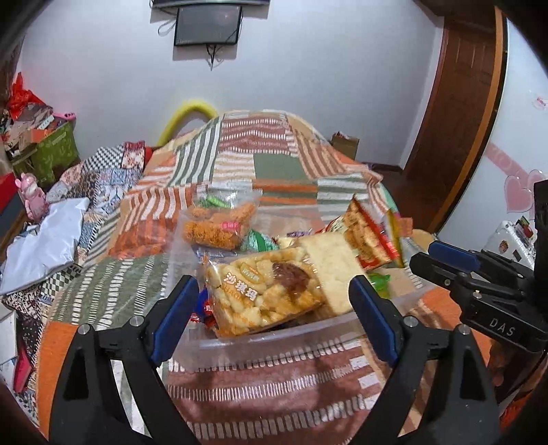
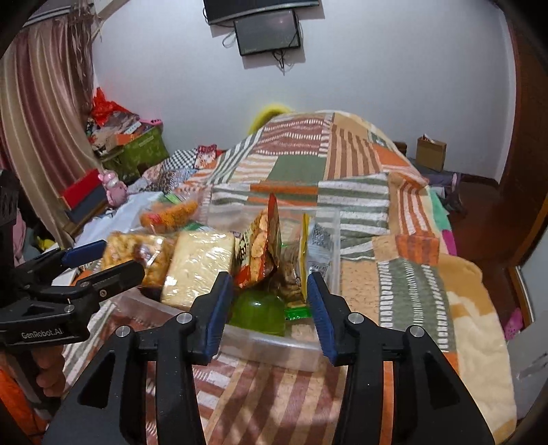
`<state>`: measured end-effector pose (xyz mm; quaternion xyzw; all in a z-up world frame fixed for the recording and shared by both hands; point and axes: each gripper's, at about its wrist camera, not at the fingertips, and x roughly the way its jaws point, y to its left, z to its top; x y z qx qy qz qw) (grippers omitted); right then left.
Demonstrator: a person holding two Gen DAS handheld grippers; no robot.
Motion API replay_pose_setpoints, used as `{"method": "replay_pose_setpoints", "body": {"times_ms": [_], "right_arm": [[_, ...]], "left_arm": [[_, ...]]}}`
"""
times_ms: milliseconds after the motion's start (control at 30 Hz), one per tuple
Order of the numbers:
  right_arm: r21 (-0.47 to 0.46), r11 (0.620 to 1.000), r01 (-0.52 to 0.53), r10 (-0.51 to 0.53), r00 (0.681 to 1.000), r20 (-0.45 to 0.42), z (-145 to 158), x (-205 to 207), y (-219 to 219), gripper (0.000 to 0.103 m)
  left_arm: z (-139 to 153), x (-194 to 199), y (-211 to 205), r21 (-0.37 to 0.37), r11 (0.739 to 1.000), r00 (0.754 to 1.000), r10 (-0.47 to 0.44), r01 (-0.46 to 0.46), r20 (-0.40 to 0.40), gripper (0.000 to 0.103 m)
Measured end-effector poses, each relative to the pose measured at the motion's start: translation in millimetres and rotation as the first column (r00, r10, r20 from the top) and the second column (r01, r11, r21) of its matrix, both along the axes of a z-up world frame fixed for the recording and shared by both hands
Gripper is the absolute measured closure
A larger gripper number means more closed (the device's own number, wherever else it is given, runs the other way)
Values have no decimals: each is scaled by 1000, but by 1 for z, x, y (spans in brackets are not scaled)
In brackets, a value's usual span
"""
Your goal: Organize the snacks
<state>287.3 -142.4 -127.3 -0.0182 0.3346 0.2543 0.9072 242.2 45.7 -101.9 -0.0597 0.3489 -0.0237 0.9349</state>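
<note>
Surface: a bed under a patchwork blanket (image 1: 274, 164) of orange, green and cream striped blocks; your clear plastic bin (image 2: 274, 342) sits on it near the edge closest to you. Room: white wall with a dark wall-mounted screen (image 1: 207, 25), a wooden door frame (image 1: 455, 113) to the right, striped curtains (image 2: 37, 113) to the left, and a green storage box (image 1: 51, 150) heaped with papers beside the bed's left edge. Bin contents, left end to right end: a sachima pack (image 1: 265, 291) lying tilted on top, a pale cake slice in clear wrap (image 2: 198, 263) touching it, an upright orange cracker bag (image 2: 258, 250), a yellow-edged packet of brown snacks (image 2: 296, 270), and a green jelly cup (image 2: 258, 313) low at the near wall. A bag of orange floss rolls (image 1: 219, 222) lies at the bin's far left corner. Your left gripper (image 1: 274, 308) stands wide apart at the near wall, either side of the sachima pack without pressing it. Your right gripper (image 2: 270, 301) is parted, nothing between its pads, the jelly cup just beyond. Hard to make out: small wrapped sweets under the packs, and whether the floss rolls rest inside the bin or on its rim.
</note>
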Motion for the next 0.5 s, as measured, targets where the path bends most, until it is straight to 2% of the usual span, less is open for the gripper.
{"method": "replay_pose_setpoints", "body": {"times_ms": [233, 400, 500], "right_arm": [[12, 1000, -12, 11, 995, 103, 36, -37, -10, 61], [34, 999, -34, 27, 982, 187, 66, -73, -18, 60], [56, 997, -52, 37, 970, 239, 81, -96, -24, 52]], "left_arm": [[47, -46, -4, -11, 1000, 994, 8, -6, 110, 13], [79, -88, -9, -9, 1000, 980, 10, -9, 197, 13], [94, -113, -15, 7, 1000, 969, 14, -16, 246, 13]]}}
